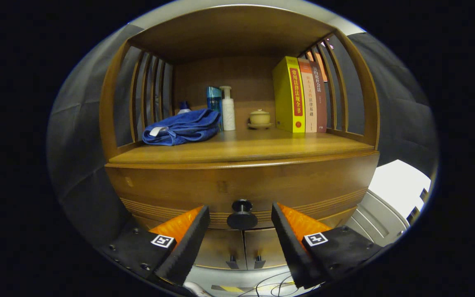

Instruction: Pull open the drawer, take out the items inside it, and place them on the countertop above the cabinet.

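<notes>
Presently we record a wooden cabinet (171,187) standing against dark cloth booth walls, with a pale floor at the far right and loose cables (270,284) lying on the floor beneath the gripper. Its countertop (241,150) is a smooth, warm-toned board enclosed by a back panel, a roof and slatted side rails.

On the countertop we note, at left, a folded blue towel (182,128) with a white tag; a small blue-capped bottle (184,108) partly hidden behind it; a teal bottle (213,101) and a white pump bottle (227,109) standing upright just beside each other near the back; a small lidded cup (259,118) on a saucer to their right; and, at far right, a yellow book (289,95) upright with two reddish books (316,97) touching it.

The drawer (303,183) sits directly below the countertop, its front flush with the cabinet face and closed; grooved banding runs along its lower edge. Its dark round knob (242,215) projects from the centre of the front. Below it are two cupboard doors (243,247) with small dark handles.

The gripper (241,216) is spread wide, its fingers (188,239) flanking the knob on either side with clear gaps, touching nothing.
</notes>
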`<state>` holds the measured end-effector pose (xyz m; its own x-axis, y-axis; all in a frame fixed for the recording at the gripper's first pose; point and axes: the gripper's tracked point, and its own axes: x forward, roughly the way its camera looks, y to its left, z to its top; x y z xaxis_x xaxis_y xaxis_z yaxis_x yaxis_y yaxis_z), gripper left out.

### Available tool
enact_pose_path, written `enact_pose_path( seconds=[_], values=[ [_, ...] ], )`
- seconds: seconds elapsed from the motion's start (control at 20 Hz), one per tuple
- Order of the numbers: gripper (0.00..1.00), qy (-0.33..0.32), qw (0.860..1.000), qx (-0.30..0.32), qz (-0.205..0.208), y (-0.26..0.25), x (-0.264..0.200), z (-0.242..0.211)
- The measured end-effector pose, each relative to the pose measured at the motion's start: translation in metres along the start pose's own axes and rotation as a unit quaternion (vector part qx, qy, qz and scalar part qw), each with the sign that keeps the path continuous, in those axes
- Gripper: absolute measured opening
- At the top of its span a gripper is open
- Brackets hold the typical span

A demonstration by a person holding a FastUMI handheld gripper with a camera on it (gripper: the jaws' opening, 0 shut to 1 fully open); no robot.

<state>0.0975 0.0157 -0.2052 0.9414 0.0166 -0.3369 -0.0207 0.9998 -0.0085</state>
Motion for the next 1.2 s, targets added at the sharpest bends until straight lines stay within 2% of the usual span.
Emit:
enact_pose_path(
  seconds=[0.15,0.35,0.45,0.6,0.65,0.7,1.05,1.2],
  values=[
    [0.99,0.008,1.000,0.001,-0.006,-0.003,0.010,-0.006],
    [0.89,0.025,1.000,0.002,-0.010,-0.003,0.016,-0.017],
    [0.84,0.014,1.000,0.002,-0.003,0.003,0.019,-0.015],
    [0.67,0.008,1.000,-0.019,-0.016,0.001,0.022,-0.014],
    [0.65,-0.002,1.000,-0.019,-0.019,-0.001,0.019,-0.011],
    [0.55,-0.002,1.000,-0.009,-0.017,0.000,0.024,-0.012],
    [0.47,0.008,1.000,0.014,-0.014,0.000,0.024,-0.013],
    [0.47,0.014,1.000,0.018,-0.014,-0.001,0.015,-0.015]
  ],
)
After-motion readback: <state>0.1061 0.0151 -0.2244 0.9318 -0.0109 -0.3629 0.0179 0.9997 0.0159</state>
